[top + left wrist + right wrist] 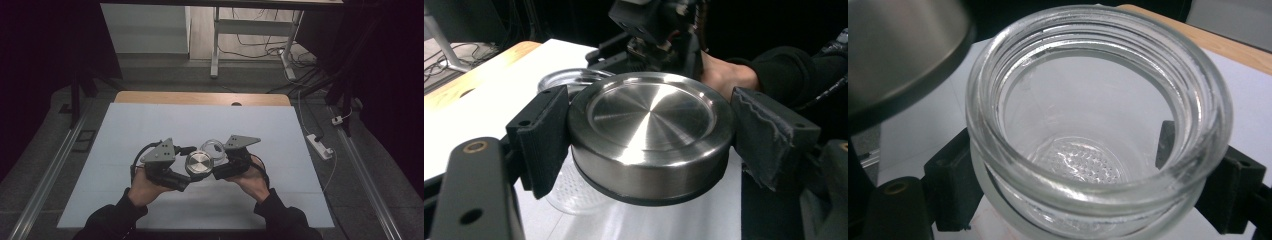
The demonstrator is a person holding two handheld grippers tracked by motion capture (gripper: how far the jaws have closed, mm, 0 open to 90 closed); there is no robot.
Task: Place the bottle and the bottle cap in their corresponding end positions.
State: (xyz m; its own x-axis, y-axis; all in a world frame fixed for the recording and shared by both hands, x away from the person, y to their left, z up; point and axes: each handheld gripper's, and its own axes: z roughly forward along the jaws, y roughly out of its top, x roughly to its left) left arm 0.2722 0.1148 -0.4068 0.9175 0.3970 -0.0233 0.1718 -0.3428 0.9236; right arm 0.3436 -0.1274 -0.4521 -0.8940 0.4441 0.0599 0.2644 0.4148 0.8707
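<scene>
White foam board (150,130) covers the wooden table under both hands, with dark floor and cables beyond. At the centre, the left gripper (649,135) is clamped across a round brushed-steel lid (651,132) with a dark sealing ring beneath, its padded jaws pressing the rim from either side and holding it level above the board. Just beyond it, the right gripper (1093,200) is closed around the neck of a clear, empty glass jar (1098,120) with a threaded mouth and dimpled base, upright and open. The lid sits beside and slightly above the jar's mouth, off to one side of it and not over it. I judge the lid and jar to be apart mid-step: either capping or just uncapped. Capping would call for centring the lid flat over the threads, then lowering and turning.
</scene>
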